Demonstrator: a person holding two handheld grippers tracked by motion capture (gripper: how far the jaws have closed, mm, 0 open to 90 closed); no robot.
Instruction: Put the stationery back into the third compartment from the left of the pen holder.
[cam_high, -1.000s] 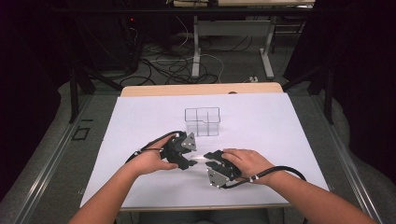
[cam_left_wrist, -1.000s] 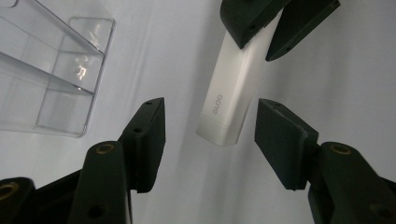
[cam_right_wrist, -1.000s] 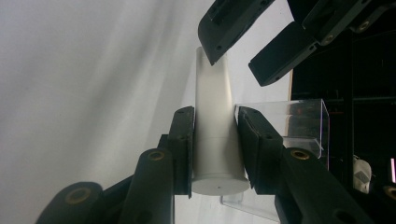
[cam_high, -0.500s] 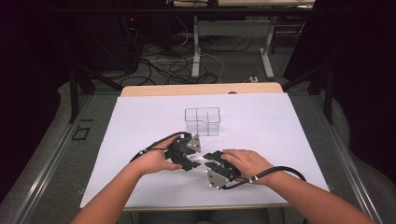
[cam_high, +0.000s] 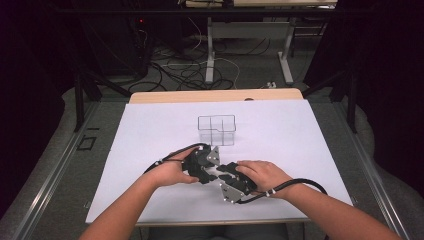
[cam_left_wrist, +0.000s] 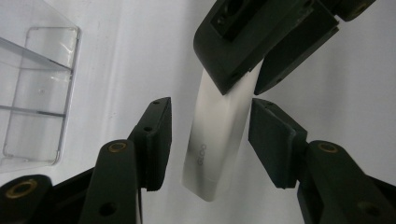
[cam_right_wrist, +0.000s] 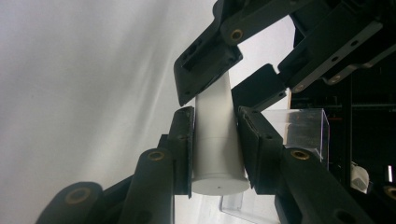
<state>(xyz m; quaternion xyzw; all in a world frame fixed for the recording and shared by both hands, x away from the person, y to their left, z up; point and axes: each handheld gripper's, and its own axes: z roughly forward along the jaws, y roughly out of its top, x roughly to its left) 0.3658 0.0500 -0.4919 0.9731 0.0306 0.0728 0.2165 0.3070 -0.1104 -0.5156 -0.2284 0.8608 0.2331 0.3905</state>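
Left tongs (cam_left_wrist: 210, 135) moved in, spread around smooth white tube (cam_left_wrist: 217, 135); right tongs (cam_right_wrist: 215, 140) clamp it.

lab | white-covered table (cam_high: 150, 150) | floor cables (cam_high: 175, 75) | metal frame legs (cam_high: 210, 55)

— What is seen of the left hand-held gripper (cam_high: 200, 165)?
— Black jaws with brass-coloured screws, a grey three-cornered plate, a black cable.
— And the right hand-held gripper (cam_high: 232, 180)?
— The same parts. Both forearms are bare; no sleeves are seen.
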